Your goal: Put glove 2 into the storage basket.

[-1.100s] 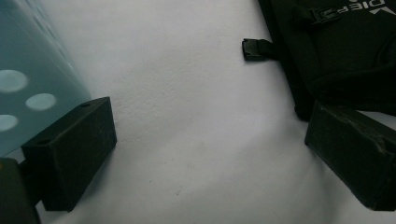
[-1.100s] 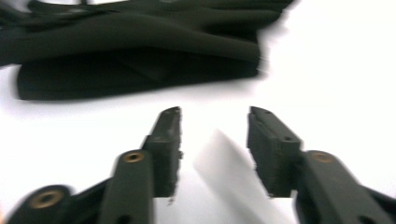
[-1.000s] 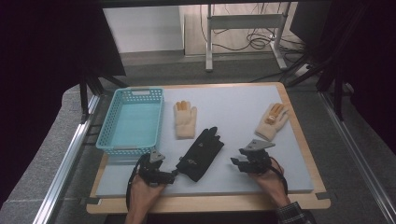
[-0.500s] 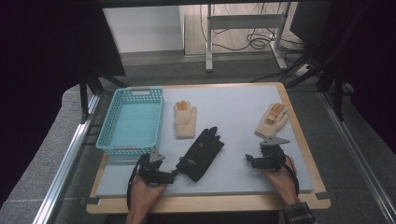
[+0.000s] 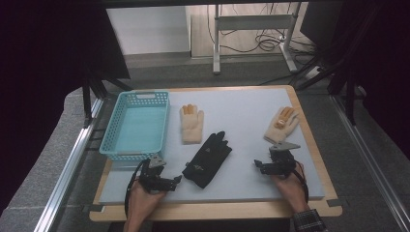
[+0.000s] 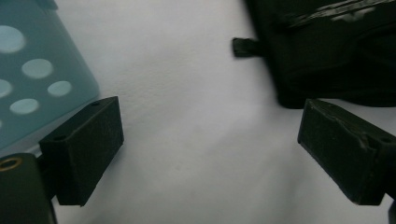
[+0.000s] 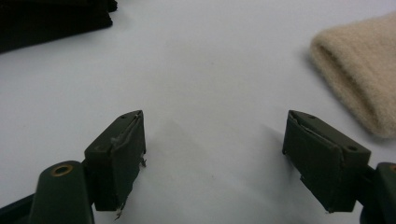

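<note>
- The black glove (image 5: 208, 159) lies flat on the white mat (image 5: 241, 111), fingers pointing away.
- The left gripper (image 5: 175, 181), jaws apart, sits just beside its cuff.
- The right gripper (image 5: 257, 166) is also wide apart and empty.

Bright evenly lit table, dark surroundings, blurred close-ups.

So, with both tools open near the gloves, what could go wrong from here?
1. The left tool sits beside the flat black fabric glove, jaws open on bare mat; closing there might catch nothing, or pinch only the cuff.
2. The turquoise plastic basket stands close to that tool, so a lift could bump its wall.
3. The right tool points away from the beige knitted glove beside it, so it needs turning.
</note>
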`<state>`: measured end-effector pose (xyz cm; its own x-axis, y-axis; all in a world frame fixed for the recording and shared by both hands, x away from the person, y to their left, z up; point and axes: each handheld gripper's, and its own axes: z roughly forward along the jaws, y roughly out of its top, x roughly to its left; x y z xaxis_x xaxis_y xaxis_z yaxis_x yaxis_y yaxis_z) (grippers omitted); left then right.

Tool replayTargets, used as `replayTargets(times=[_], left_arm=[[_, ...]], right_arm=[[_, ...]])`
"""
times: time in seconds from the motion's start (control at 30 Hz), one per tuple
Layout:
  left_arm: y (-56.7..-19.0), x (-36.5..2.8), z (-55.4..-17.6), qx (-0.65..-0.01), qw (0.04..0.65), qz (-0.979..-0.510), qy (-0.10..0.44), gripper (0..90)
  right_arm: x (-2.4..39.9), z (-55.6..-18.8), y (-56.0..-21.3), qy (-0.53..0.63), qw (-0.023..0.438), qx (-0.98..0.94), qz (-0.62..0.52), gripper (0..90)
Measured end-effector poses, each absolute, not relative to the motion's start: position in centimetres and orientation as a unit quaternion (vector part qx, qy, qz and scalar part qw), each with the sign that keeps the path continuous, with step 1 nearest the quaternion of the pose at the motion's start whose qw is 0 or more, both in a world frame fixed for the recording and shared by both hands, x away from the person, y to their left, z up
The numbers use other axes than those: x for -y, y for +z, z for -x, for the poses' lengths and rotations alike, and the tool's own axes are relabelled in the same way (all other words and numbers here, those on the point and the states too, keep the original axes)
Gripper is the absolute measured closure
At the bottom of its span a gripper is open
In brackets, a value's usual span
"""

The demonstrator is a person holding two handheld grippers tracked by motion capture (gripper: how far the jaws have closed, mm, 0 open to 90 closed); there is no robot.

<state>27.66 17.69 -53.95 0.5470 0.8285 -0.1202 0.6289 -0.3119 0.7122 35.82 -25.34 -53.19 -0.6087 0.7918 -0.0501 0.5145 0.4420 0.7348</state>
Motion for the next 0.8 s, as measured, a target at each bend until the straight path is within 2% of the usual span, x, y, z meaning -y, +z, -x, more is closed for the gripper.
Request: replayTargets(times=[0.4, 0.57, 0.8], left_arm=[[-50.9, -14.0, -28.0, -0.413, 0.386, -0.817, 0.113, 5.6], [-49.6, -10.9, -29.3, -0.391, 0.377, -0.832, 0.117, 3.7], [-49.2, -8.2, -32.0, -0.393, 0.363, -0.838, 0.105, 0.7]], right_arm=[[25.3, -35.8, -53.2, 0.35, 0.199, -0.826, -0.395, 20.5], [25.3, -35.8, -53.2, 0.35, 0.199, -0.826, -0.395, 20.5], [25.4, -35.8, -53.2, 0.35, 0.199, -0.826, -0.395, 20.5]])
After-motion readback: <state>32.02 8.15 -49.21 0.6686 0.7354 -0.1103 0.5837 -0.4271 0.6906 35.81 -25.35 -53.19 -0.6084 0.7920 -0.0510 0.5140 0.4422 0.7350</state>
